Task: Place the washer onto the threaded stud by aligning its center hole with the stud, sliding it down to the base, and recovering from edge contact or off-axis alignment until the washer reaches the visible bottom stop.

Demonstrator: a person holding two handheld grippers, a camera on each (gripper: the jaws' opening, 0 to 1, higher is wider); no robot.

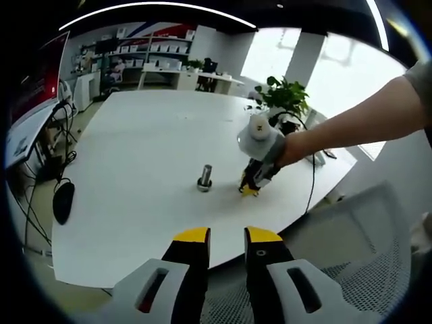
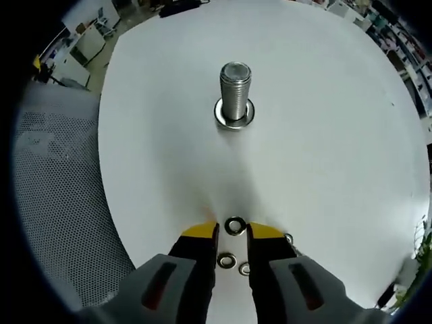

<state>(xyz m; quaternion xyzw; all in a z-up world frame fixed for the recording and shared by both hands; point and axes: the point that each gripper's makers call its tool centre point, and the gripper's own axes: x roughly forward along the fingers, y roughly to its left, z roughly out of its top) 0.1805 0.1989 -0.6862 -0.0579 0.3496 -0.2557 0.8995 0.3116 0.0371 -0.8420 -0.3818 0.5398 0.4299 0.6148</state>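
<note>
A threaded steel stud (image 2: 234, 86) stands upright on the white table (image 2: 324, 135), with a flange or washer around its foot (image 2: 234, 115). My right gripper (image 2: 233, 231) is low over the table, jaws open. A small washer (image 2: 235, 225) lies flat between its yellow tips, not clamped. Three more washers (image 2: 226, 259) lie between and beside the jaws. In the left gripper view, the stud (image 1: 204, 177) is mid-table and the right gripper (image 1: 251, 187) points down just right of it, held by a person's arm (image 1: 358, 125). My left gripper (image 1: 227, 236) hangs open off the table's near edge, holding nothing.
A grey mesh chair (image 2: 54, 196) stands by the table's edge, also seen as the chair (image 1: 378, 256). A cable (image 1: 312, 182) runs over the table's right side. A potted plant (image 1: 287, 98) stands behind it. A dark mouse-like object (image 1: 63, 201) lies at the left edge.
</note>
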